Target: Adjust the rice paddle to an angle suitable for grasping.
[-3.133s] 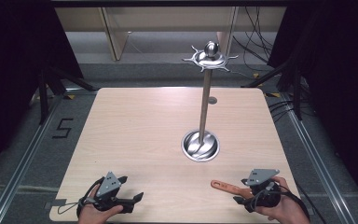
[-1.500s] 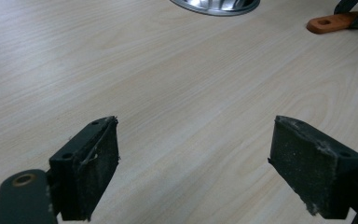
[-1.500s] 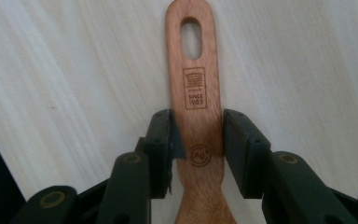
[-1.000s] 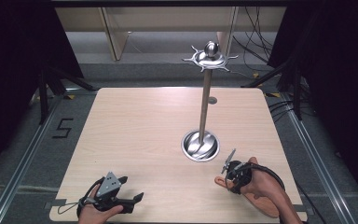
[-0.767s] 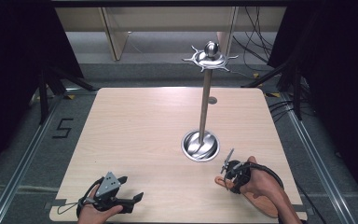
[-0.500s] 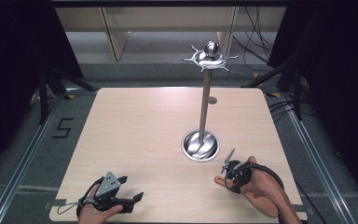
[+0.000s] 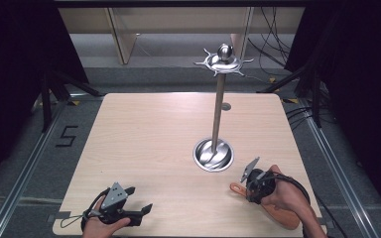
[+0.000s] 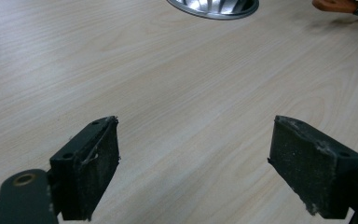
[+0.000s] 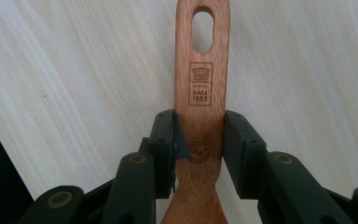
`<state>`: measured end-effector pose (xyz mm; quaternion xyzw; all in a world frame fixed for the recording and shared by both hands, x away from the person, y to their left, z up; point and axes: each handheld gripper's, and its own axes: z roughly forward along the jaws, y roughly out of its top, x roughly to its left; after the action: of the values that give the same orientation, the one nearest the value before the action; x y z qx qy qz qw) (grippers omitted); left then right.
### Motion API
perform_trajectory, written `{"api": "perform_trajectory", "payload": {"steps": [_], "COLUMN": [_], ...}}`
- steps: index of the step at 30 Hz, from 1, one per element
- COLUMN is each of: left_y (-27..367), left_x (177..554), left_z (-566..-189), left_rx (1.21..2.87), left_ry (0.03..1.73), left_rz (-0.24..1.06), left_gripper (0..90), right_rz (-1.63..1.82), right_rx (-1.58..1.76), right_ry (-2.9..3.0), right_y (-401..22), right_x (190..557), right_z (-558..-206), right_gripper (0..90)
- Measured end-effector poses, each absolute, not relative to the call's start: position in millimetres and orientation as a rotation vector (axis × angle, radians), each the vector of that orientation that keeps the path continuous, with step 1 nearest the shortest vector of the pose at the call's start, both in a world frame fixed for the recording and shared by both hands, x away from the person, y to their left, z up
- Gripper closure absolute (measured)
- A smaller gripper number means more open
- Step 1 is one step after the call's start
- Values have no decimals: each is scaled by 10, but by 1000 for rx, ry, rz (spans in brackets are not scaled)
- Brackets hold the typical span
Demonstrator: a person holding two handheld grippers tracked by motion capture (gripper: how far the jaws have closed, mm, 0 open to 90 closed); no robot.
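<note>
Since earliest frame, right hand-held gripper (image 9: 199, 140) rolled over wooden spatula (image 9: 201, 98), now clamped on handle, lower right of high view, on desk (image 7: 144, 139). Left hand-held gripper (image 8: 193, 158) wide, empty. Spatula likely light, stiff; grip mid-handle below hanging hole

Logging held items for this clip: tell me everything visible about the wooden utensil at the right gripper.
The wooden utensil is reddish-brown wood with a flat, narrow handle that widens toward the camera. Near the handle's end is an oval hanging hole, below it a burned-in stamp, then a round mark. It lies flat on the light wood table near the front right corner. The right gripper clamps the handle from both sides, its black pads pressing its edges. Its broad end lies under the hand.
</note>
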<state>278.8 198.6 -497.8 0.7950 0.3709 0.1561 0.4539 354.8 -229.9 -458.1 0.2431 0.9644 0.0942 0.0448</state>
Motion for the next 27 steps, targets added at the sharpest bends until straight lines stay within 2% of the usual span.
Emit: {"api": "perform_trajectory", "payload": {"steps": [15, 27], "left_y": [1987, 1978], "left_x": [2786, 2784], "left_z": [-4976, -4983], "left_rx": [1960, 1965], "left_ry": [915, 914], "left_rz": [384, 377], "left_gripper": [151, 151], "right_rz": [448, 730], "right_rx": [741, 831], "right_ry": [2829, 2679], "right_y": [-2483, -2723], "right_x": [3484, 3476], "right_z": [-4316, -4070], "right_gripper": [672, 672]}}
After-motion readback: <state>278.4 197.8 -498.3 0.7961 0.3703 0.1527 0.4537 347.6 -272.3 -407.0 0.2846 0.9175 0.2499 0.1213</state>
